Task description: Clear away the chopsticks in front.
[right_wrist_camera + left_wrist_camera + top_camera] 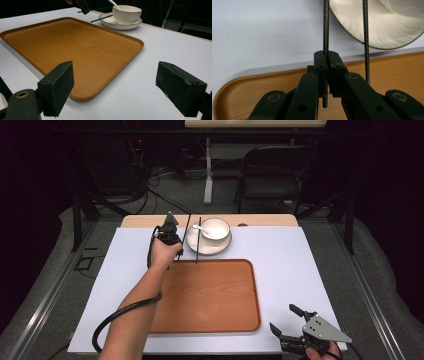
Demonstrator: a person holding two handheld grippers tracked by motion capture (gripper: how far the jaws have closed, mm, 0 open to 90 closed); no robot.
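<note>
Left tongs [327, 58] clamp one chopstick [326, 27] by the worktop's far edge (its twin [365, 37] remains), wooden tray [220, 300] bare, right tongs [115, 87] gaping idle.

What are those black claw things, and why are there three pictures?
A person holds a black pinching tool in each hand. One picture looks down from above the table; the other two come from small cameras riding on each tool. The left gripper is shut on one thin black chopstick; the other chopstick leans on the plate. A bowl with a white spoon sits on that plate. The right gripper waits open, holding nothing, near the wooden tray.
</note>
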